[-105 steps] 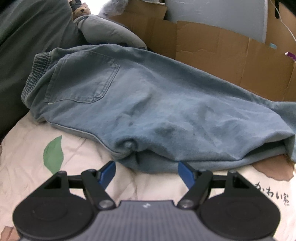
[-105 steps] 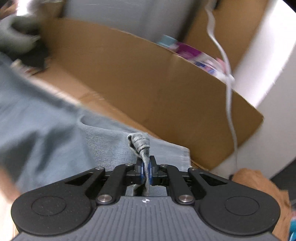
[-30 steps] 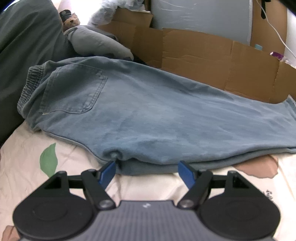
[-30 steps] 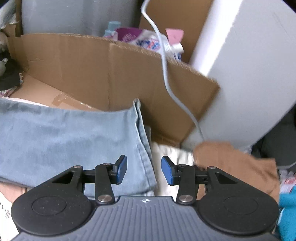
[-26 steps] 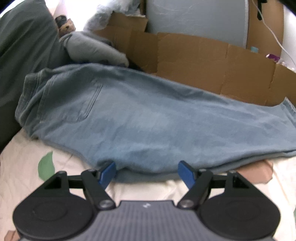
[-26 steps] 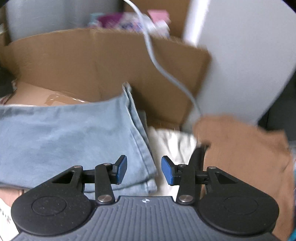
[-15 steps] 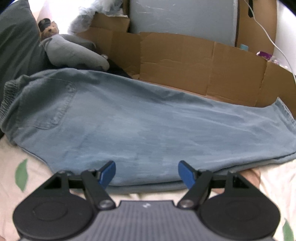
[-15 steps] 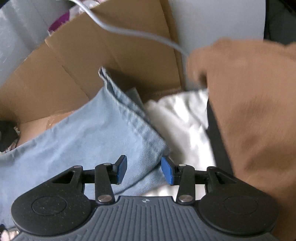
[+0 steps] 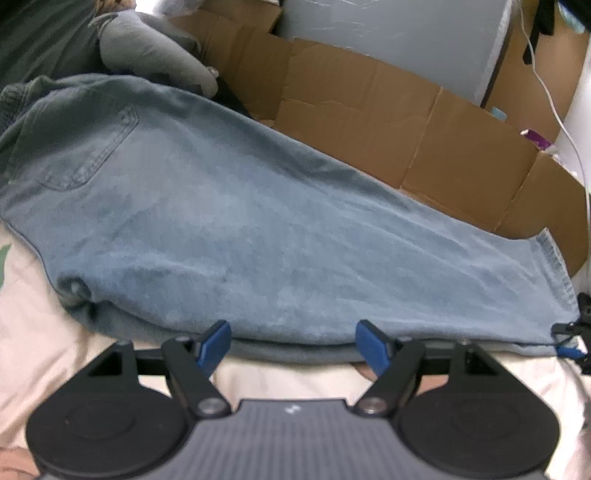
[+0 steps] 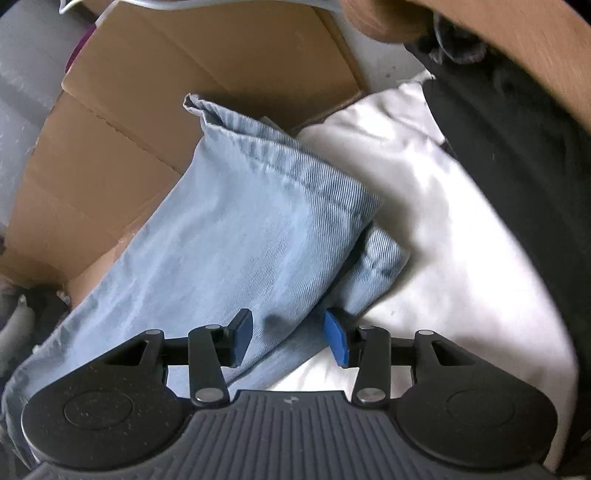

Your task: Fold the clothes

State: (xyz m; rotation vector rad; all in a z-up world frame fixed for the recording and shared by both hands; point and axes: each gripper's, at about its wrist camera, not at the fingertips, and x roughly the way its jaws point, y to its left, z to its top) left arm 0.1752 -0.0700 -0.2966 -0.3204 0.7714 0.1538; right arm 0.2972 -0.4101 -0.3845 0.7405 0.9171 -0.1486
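Note:
Light blue jeans (image 9: 258,229) lie folded lengthwise across the bed, back pocket (image 9: 85,147) at the left, leg hems (image 9: 554,266) at the right. My left gripper (image 9: 293,345) is open at the jeans' near folded edge, around mid-leg, with the cloth just beyond its blue pads. In the right wrist view the leg ends (image 10: 258,229) lie stacked, top hem over bottom hem. My right gripper (image 10: 288,339) is open, its pads straddling the near edge of the leg ends without pinching them. The right gripper (image 9: 576,332) shows in the left wrist view by the hem.
Flattened cardboard (image 9: 369,122) lines the far side behind the jeans. A grey garment (image 9: 147,51) and dark green cloth (image 9: 33,33) lie at the upper left. White bedding (image 10: 424,240), a black item (image 10: 517,155) and brown cloth (image 10: 517,33) sit right of the hems.
The right gripper let go of the hem, opened, and came down over the leg ends. The left gripper slid right along the jeans' near edge. The legs now lie flatter.

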